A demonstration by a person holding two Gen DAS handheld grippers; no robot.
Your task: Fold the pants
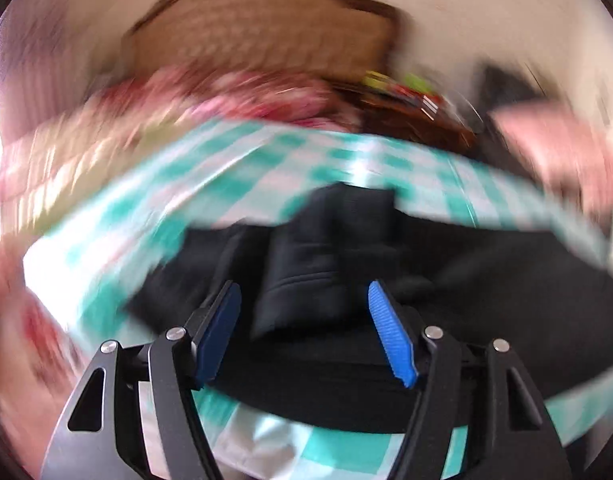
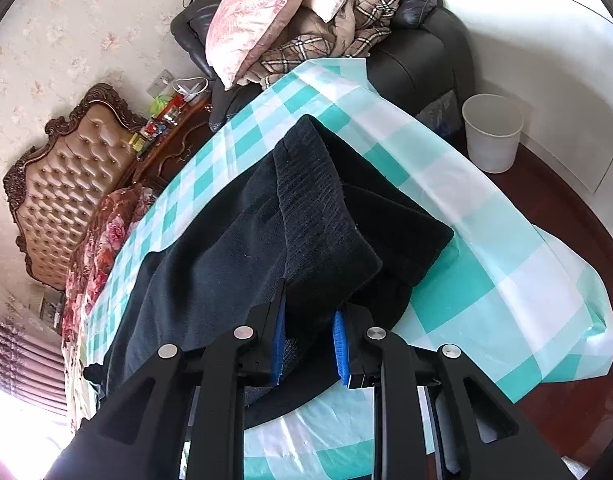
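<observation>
The checked cloth was seen spread over the surface, with the dark pants laid across it. A folded portion of the pants was found clamped between the fingers of the right gripper. The left gripper was observed with fingers apart, nothing clamped, the pants lying beneath and just beyond them.

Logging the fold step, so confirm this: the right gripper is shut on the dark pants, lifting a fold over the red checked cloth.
Not quite. The cloth is teal-and-white checked, not red, as the right wrist view shows. The rest stands: the right gripper is shut on the dark pants, lifting a fold.
</observation>
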